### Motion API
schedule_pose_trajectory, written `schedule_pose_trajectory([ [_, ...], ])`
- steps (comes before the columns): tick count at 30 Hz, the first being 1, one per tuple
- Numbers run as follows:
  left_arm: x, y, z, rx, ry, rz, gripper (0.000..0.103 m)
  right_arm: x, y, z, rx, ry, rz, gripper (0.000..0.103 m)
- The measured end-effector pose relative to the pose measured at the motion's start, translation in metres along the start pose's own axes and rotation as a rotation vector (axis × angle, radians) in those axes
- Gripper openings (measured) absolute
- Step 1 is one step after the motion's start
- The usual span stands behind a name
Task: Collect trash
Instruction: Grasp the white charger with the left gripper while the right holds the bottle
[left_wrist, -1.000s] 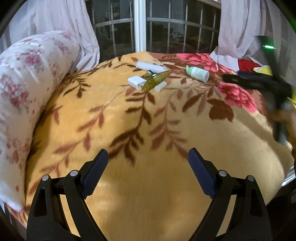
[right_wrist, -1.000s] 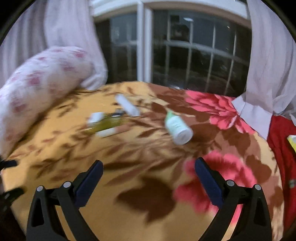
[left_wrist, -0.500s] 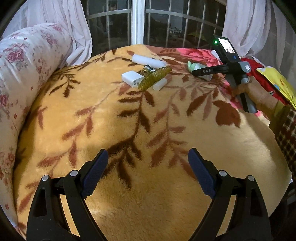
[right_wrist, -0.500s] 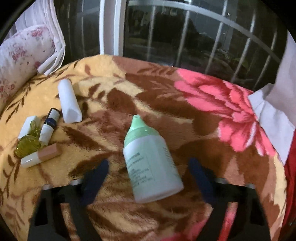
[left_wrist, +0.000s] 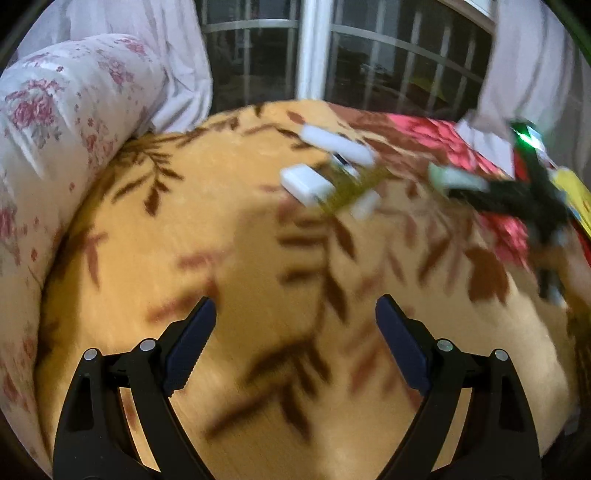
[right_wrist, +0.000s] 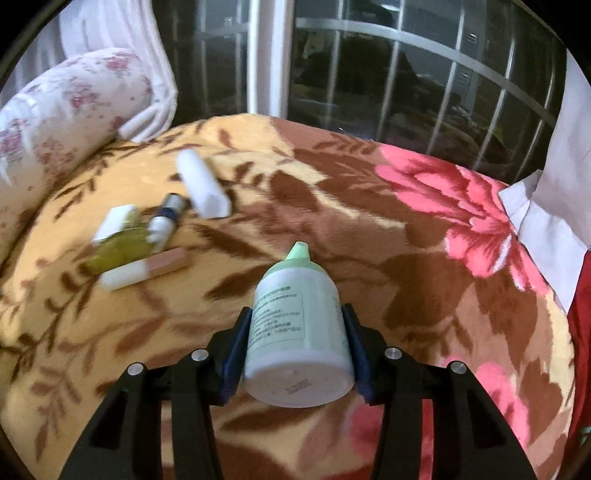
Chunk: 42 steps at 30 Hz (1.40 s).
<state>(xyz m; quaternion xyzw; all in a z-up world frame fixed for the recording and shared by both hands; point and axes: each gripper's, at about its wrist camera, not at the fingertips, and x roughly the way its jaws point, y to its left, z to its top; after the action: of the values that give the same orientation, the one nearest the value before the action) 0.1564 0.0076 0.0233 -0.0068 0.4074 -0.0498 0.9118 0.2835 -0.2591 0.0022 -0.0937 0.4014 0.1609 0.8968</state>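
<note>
My right gripper is shut on a pale green bottle, its nozzle pointing away, lifted just above the blanket. In the left wrist view the same bottle shows blurred at the right, held by the right gripper. A cluster of trash lies on the blanket: a white tube, a small white box, a yellow-green wrapper, a white-and-pink stick and a small white-and-blue tube. My left gripper is open and empty, low over the near blanket.
A floral yellow-and-brown blanket covers the bed. A floral pillow lies at the left. A barred window and white curtains stand behind. A yellow item lies at the right edge.
My right gripper closed on the green bottle and lifted it slightly. The left wrist view has shifted and is blurred by motion.
</note>
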Motion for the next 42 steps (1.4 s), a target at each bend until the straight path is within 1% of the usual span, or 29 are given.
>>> schedule_pose_trajectory([
  [1,0.006,0.005,0.013,-0.016,-0.01,0.019,0.086,-0.005,0.002,-0.001,-0.004,-0.007,0.009,0.048],
  [4,0.023,0.015,0.039,-0.054,-0.032,0.068,0.086,-0.021,0.012,-0.006,-0.024,-0.036,0.042,0.048],
  [6,0.039,0.02,0.057,-0.092,-0.041,0.074,0.086,-0.03,0.019,-0.009,-0.041,-0.05,0.057,0.048],
  [10,0.069,0.019,0.078,-0.137,-0.007,0.05,0.084,-0.037,0.028,-0.016,-0.065,-0.066,0.082,0.048],
  [11,0.076,0.017,0.08,-0.135,-0.005,0.054,0.083,-0.039,0.029,-0.016,-0.067,-0.072,0.089,0.048],
  [13,0.09,0.01,0.085,-0.118,0.008,0.079,0.077,-0.041,0.029,-0.017,-0.065,-0.078,0.102,0.048],
  [15,0.105,0.004,0.088,-0.11,0.028,0.084,0.073,-0.041,0.029,-0.017,-0.066,-0.082,0.107,0.048],
  [17,0.115,0.001,0.091,-0.119,0.039,0.085,0.072,-0.041,0.028,-0.018,-0.065,-0.084,0.108,0.048],
  [21,0.129,-0.006,0.096,-0.126,0.047,0.071,0.072,-0.041,0.026,-0.019,-0.055,-0.084,0.112,0.048],
  [25,0.139,-0.014,0.099,-0.109,0.043,0.085,0.072,-0.04,0.029,-0.021,-0.061,-0.077,0.111,0.048],
  [26,0.142,-0.013,0.099,-0.115,0.042,0.088,0.074,-0.04,0.029,-0.021,-0.061,-0.076,0.112,0.048],
  [27,0.145,-0.01,0.101,-0.127,0.045,0.085,0.079,-0.04,0.03,-0.021,-0.063,-0.077,0.111,0.048],
  [28,0.149,-0.004,0.102,-0.155,0.052,0.08,0.081,-0.041,0.031,-0.021,-0.063,-0.078,0.111,0.048],
  [30,0.153,0.007,0.102,-0.196,0.061,0.084,0.081,-0.042,0.031,-0.021,-0.061,-0.082,0.113,0.048],
  [31,0.156,0.009,0.1,-0.192,0.077,0.082,0.08,-0.043,0.031,-0.021,-0.06,-0.083,0.113,0.048],
  [32,0.154,0.007,0.097,-0.162,0.071,0.088,0.078,-0.044,0.031,-0.021,-0.059,-0.085,0.114,0.048],
  [33,0.153,0.004,0.096,-0.136,0.068,0.1,0.071,-0.045,0.031,-0.021,-0.06,-0.086,0.113,0.048],
  [34,0.151,-0.001,0.094,-0.102,0.067,0.099,0.052,-0.045,0.031,-0.021,-0.062,-0.087,0.111,0.048],
  [35,0.149,-0.004,0.093,-0.083,0.068,0.093,0.051,-0.045,0.03,-0.022,-0.061,-0.088,0.111,0.048],
  [37,0.144,-0.007,0.091,-0.059,0.059,0.114,0.05,-0.047,0.03,-0.022,-0.055,-0.091,0.116,0.048],
  [39,0.138,-0.006,0.088,-0.058,0.05,0.106,0.047,-0.049,0.031,-0.023,-0.058,-0.094,0.115,0.048],
  [42,0.125,-0.003,0.082,-0.045,0.029,0.106,0.046,-0.053,0.031,-0.024,-0.063,-0.102,0.115,0.048],
])
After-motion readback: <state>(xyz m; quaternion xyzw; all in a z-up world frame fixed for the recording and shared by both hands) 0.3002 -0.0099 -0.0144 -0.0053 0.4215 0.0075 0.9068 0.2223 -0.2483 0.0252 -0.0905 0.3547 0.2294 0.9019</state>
